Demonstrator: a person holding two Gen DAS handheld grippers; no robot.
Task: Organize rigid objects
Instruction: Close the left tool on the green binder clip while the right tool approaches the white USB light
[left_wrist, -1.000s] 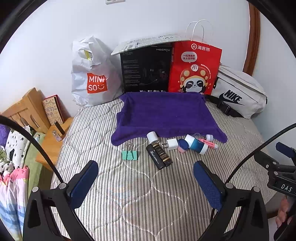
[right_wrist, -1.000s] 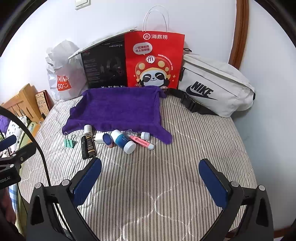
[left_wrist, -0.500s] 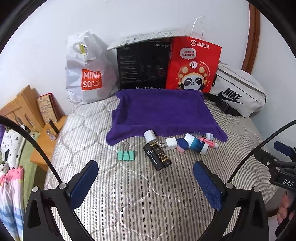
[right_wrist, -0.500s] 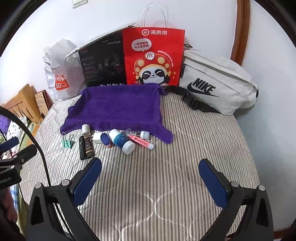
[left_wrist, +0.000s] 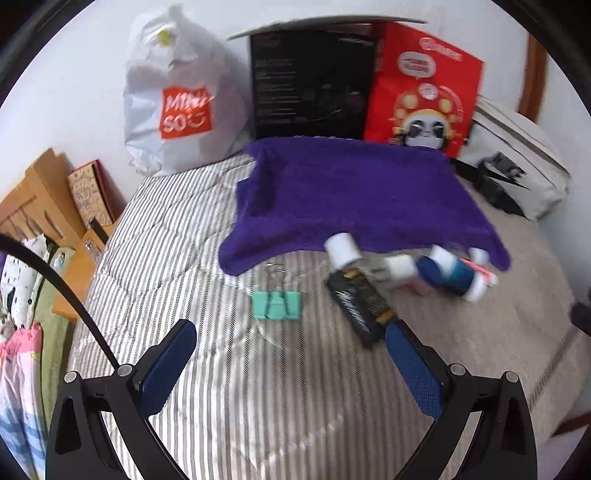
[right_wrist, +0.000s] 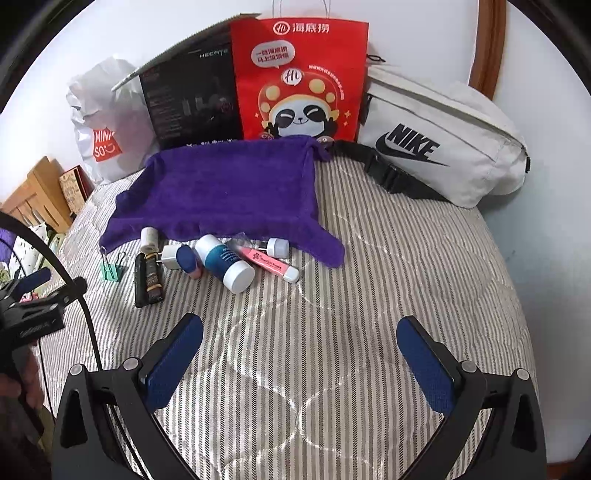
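A striped quilted bed (right_wrist: 332, 295) fills both views, with a purple towel (right_wrist: 229, 192) spread flat toward the wall. Along the towel's near edge lies a loose row of small rigid items: a green binder clip (left_wrist: 277, 304) at the left, a black box (left_wrist: 360, 308) lying flat beside it, a white roll (right_wrist: 149, 238) touching the towel's edge, a white plug (right_wrist: 170, 257), a blue and white bottle (right_wrist: 225, 264) on its side, and a pink highlighter (right_wrist: 271, 264) next to it. The left gripper (left_wrist: 291, 365) hovers over the bed with its jaws wide open and empty, the binder clip and black box just ahead of it. The right gripper (right_wrist: 301, 365) also hovers with jaws wide open, holding nothing, well back from the items. Against the wall stand a white shopping bag (left_wrist: 177, 99), a black carton (left_wrist: 314, 77), a red paper bag (right_wrist: 301, 79) and a grey waist bag (right_wrist: 443, 140). The left view is blurred.
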